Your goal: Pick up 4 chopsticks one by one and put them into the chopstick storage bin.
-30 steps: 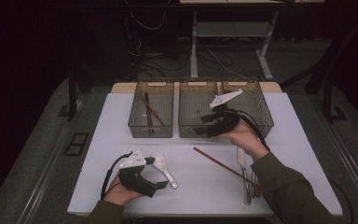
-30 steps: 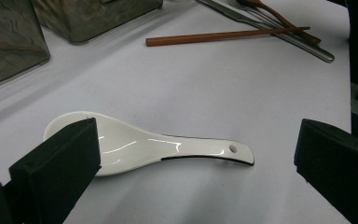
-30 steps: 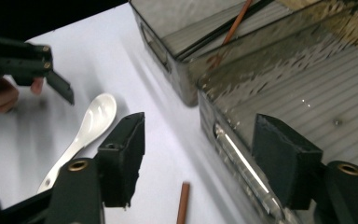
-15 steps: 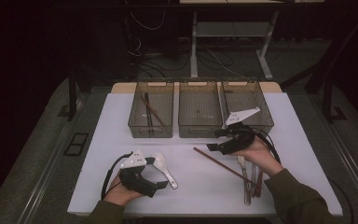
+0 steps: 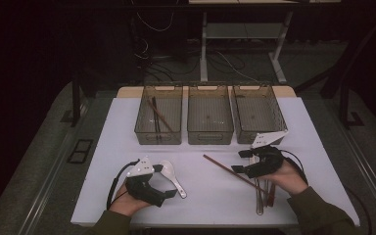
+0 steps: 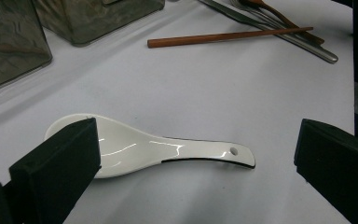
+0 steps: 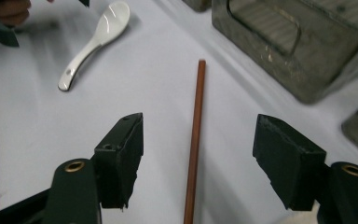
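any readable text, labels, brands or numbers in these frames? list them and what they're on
None readable: no print shows on the white spoon, the brown chopstick, the three clear bins, the metal cutlery, the left claw, the right claw or the white table cover.

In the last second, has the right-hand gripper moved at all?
Yes. The right gripper has come back from over the right bin toward the person, and now sits low over the wooden chopstick, jaws open.
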Demonstrator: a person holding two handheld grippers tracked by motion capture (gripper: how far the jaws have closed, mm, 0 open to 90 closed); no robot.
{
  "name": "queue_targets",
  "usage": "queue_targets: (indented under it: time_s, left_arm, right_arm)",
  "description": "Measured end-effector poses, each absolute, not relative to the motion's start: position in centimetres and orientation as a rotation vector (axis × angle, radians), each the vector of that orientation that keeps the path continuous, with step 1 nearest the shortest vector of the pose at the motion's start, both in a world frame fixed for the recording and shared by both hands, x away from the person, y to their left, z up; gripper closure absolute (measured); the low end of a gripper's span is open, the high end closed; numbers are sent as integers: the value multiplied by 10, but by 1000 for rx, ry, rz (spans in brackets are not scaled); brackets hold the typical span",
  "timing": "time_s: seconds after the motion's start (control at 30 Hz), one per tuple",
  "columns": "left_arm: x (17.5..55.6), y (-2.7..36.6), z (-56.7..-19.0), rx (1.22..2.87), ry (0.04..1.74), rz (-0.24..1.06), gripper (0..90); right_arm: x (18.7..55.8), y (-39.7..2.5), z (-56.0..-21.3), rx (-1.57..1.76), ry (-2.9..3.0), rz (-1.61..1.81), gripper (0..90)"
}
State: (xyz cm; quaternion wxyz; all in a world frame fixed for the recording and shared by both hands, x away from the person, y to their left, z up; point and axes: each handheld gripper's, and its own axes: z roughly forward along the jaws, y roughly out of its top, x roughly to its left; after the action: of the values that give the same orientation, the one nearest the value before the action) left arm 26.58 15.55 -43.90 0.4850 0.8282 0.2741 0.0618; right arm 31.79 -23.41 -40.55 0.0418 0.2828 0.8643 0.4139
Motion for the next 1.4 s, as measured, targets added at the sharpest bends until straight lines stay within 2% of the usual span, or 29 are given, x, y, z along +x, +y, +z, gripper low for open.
queue_targets:
  time_s: [0.23,0.73,1.4]
  left_arm:
    - [266,155,-439,2017,670,155,0]
    - [266,155,-438,2014,677,160,0]
    - [266,154,-438,2021,669,157,0]
  right_arm:
    - [307,-241,-417,893,2664,1221,393]
    - [297,-245,-434,907,2708,1117,636]
    - [293,-250,-441,892,2761,1027,769]
